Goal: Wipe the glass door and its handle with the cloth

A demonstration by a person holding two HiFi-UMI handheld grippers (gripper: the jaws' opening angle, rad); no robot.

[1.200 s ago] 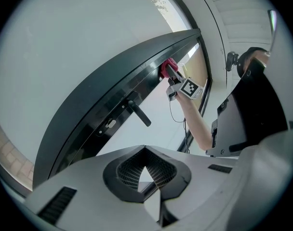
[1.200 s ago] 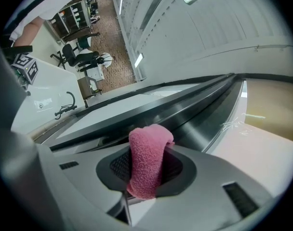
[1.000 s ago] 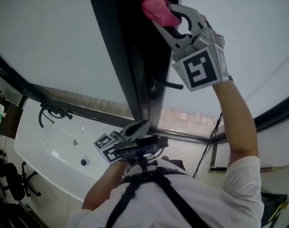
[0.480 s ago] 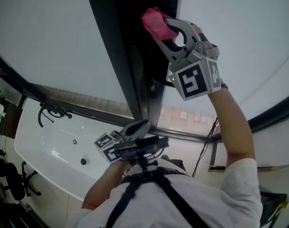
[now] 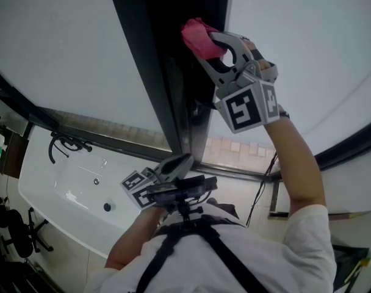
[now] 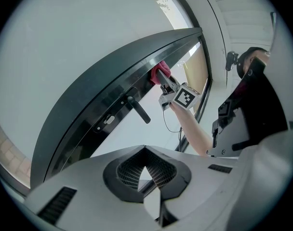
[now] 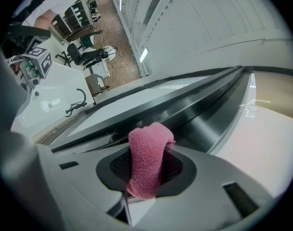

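My right gripper (image 5: 210, 40) is raised high and shut on a bunched pink cloth (image 5: 196, 34), which presses against the dark vertical frame (image 5: 167, 84) of the glass door (image 5: 307, 47). The black lever handle (image 5: 205, 105) sticks out just below, partly behind the gripper's marker cube. In the right gripper view the cloth (image 7: 146, 165) stands pinched between the jaws, touching the dark frame (image 7: 199, 117). The left gripper view shows the handle (image 6: 138, 109), the cloth (image 6: 158, 73) and the right gripper (image 6: 162, 77) from below. My left gripper (image 5: 173, 165) hangs low near my chest, shut and empty.
A white bathtub (image 5: 63, 191) with a black tap (image 5: 66, 144) lies at the lower left, behind the glass panel (image 5: 57, 47). Black chairs (image 5: 14, 231) stand at the left edge. A dark cable (image 5: 268, 191) hangs by the door's lower right.
My right gripper and the cloth slid a little down the dark frame and the wrist turned, bringing the marker cube lower and leftward. The left gripper stayed still.
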